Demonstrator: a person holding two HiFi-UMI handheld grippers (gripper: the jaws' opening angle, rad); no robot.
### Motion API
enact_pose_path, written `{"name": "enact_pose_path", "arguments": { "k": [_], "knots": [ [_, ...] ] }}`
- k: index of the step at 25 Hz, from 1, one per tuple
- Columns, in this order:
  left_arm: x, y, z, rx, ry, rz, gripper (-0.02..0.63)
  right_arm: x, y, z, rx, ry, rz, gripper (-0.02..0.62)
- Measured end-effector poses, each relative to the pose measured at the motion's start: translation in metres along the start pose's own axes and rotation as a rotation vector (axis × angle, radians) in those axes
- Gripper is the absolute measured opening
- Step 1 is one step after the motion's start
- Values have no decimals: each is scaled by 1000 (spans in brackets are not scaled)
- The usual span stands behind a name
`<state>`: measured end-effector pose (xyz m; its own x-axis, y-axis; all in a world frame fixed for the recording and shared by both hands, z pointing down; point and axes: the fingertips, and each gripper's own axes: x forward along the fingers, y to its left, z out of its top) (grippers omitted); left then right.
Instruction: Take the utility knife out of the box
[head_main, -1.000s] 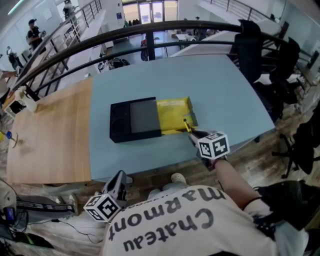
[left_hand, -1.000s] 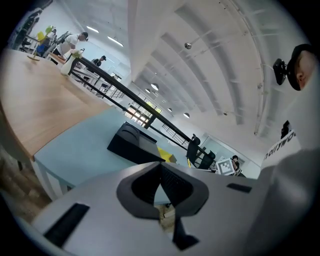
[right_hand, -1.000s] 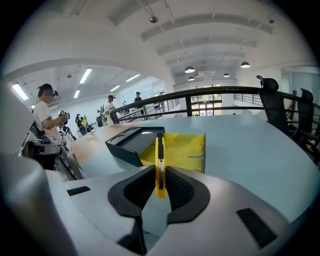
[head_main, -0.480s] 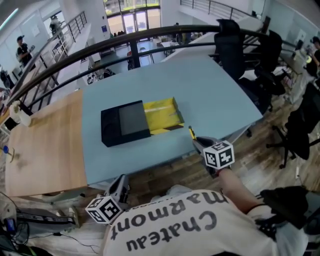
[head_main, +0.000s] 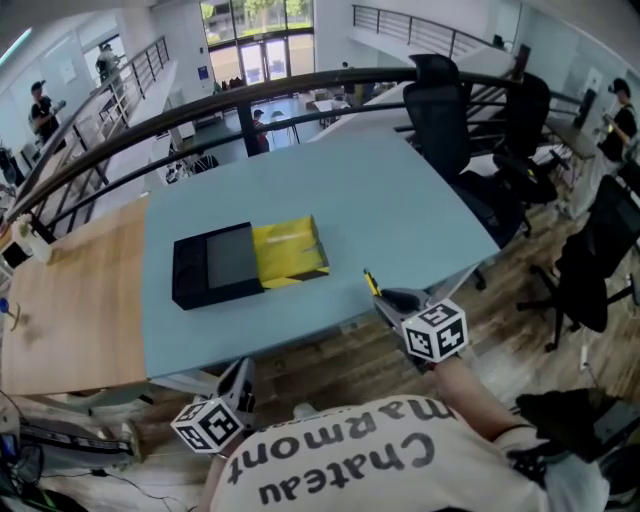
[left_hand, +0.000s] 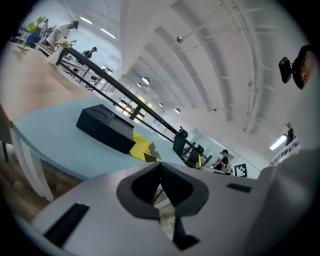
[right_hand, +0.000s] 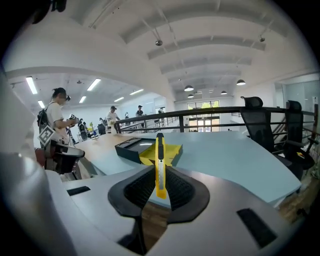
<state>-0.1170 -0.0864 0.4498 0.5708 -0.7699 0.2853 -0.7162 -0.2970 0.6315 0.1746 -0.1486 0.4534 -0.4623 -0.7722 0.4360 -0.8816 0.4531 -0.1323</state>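
Jutting slim yellow utility knife (right_hand: 160, 150) (ribbed right hand-held gripper (right_hand: 159, 175))

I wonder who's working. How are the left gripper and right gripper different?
The right gripper is shut on the utility knife; the left gripper is shut on nothing. The left gripper sits by the person's shirt; the right gripper is held farther out. Both carry marker cubes.

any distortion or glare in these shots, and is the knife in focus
Head view: fisheye bows the railing into an arc, far windows bright. Right gripper view: utility knife sharp, black vignette at corners. Left gripper view: horizon tilted, table edge curved.
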Motion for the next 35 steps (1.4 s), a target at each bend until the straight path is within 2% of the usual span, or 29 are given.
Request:
{"name": "enact_pose_path", "arguments": {
  "k": [2,6,13,15,20,27,35],
  "knots": [
    [8,-16,-7,10,-3,-3,3,-14,-7,2,-20,-7,6,81],
    [14,-34,-31,-8,-5,13,3,-39,-18,-9,9,-9,37,81],
    [10,-79,-82,21,32,37,3,-89,-44,-52,76,16,51,83],
    [11,-90,-99,43,35,30,3,-103,-50,-65,73,31,53,81],
    [7,-120,-127,34,25,26,3,-128,-63,-90,57,62,49,81],
    [-14,-128,-168,36,55,62,3,-143,-65,-107,78,37,62,81],
    [-28,-129,-177,43,48,116,3,-146,-61,-127,80,38,92,81]
  ]
}}
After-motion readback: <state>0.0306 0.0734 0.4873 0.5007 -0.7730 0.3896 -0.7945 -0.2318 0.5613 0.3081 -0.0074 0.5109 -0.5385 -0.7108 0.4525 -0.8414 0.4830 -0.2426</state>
